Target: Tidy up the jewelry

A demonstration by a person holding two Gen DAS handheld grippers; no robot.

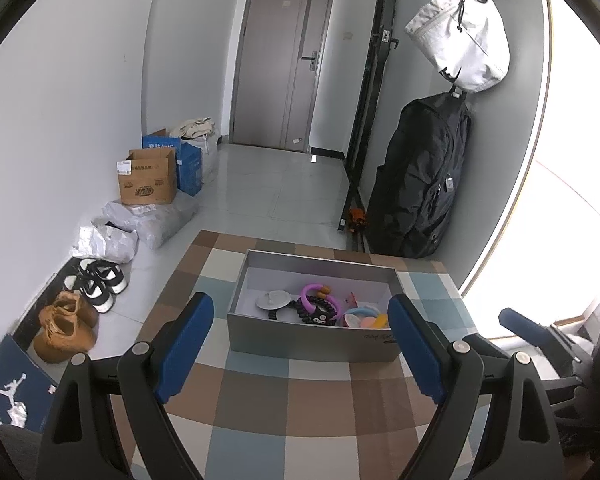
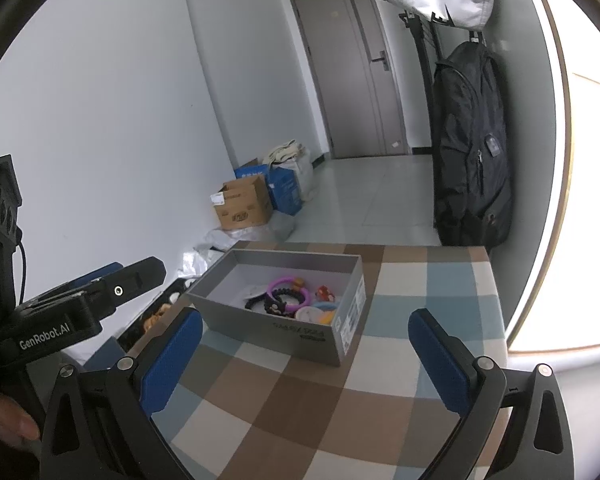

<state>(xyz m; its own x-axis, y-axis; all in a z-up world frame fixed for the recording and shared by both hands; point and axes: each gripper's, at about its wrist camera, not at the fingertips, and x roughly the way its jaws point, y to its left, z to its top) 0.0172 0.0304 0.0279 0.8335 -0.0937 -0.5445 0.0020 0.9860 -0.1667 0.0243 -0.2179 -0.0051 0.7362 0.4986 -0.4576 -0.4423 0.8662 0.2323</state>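
A grey rectangular box (image 1: 312, 340), open at the top, is being shown resting on a checked cloth (image 1: 259, 420) of brown, blue-grey and cream squares. Its near wall is being shown as plain grey with faint lettering, and in the right wrist view a white label (image 2: 350, 322) is being displayed on its short end. The interior is being shown as pale, and the jewelry is being kept inside, gathered toward the near right part of the floor of the box. A purple ring (image 1: 320, 300) is being seen lying over a black beaded bracelet (image 1: 318, 314); a white round disc (image 1: 271, 300) is being seen just beside them to the left, and a cluster of pink, blue and yellow pieces (image 1: 366, 318) is being seen against the right-hand corner. A small red piece (image 2: 324, 291) is being shown near the far wall.

The left gripper (image 1: 300, 344) is being held above the cloth in front of the box, its blue-padded fingers (image 1: 187, 340) being spread wide with nothing between them. The right gripper (image 2: 306, 356) is being held likewise, its blue pads (image 2: 440, 364) being kept far apart and gripping nothing. Neither is touching the box. Beyond the table, shoes (image 1: 95, 284), a cardboard carton (image 1: 147, 178) and a black backpack (image 1: 420, 176) are being seen.
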